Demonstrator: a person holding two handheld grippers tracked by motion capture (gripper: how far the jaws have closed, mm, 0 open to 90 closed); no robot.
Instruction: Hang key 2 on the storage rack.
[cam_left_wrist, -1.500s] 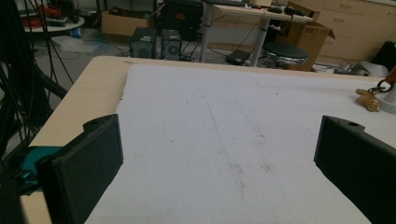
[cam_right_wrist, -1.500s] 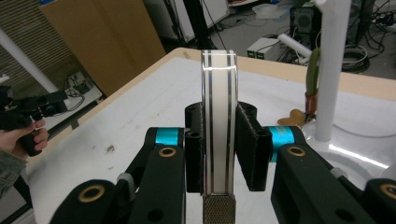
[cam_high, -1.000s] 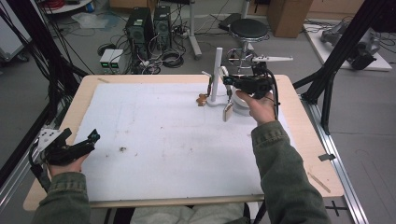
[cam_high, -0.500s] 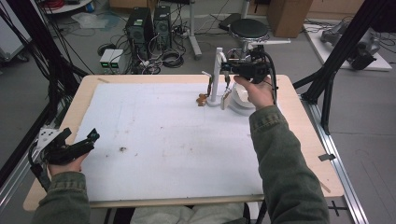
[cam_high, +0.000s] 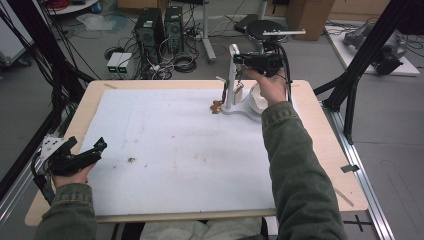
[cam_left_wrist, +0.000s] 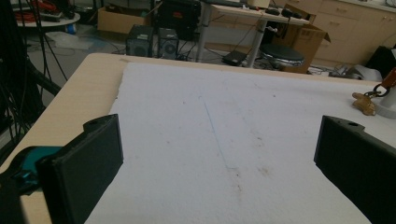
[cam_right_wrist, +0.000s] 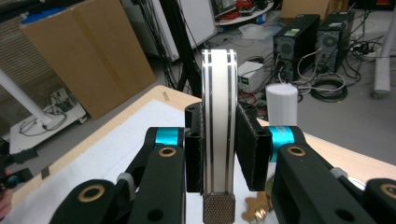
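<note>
Surface (cam_high: 165, 135): one wooden top under a white sheet, lightly stained, one small dark speck (cam_high: 131, 160) near the left front.

Right hand-held gripper (cam_right_wrist: 217, 140): one, raised over the far right part of the surface, clenched on a flat white piece with dark stripes and a knurled metal end (cam_right_wrist: 218, 140). The piece stands upright between the two black pads. In the high view this hand-held gripper (cam_high: 252, 61) sits just beside the top of the stand's post.

White stand (cam_high: 232, 75): one, an upright post on a round base at the far right of the surface. One short peg juts from the post towards the left.

Key ring with a tan charm (cam_high: 217, 106): one, lying on the sheet against the foot of the stand, below the peg; also seen at the right edge of the left gripper view (cam_left_wrist: 365, 102).

Left hand-held gripper (cam_left_wrist: 219, 154): one, released, jaws wide apart with nothing between them, resting low at the near left corner (cam_high: 87, 155), well apart from the stand.

Floor beyond the surface: two computer towers (cam_high: 160, 27), one round black stool (cam_high: 265, 27), cardboard boxes, cable tangles.
</note>
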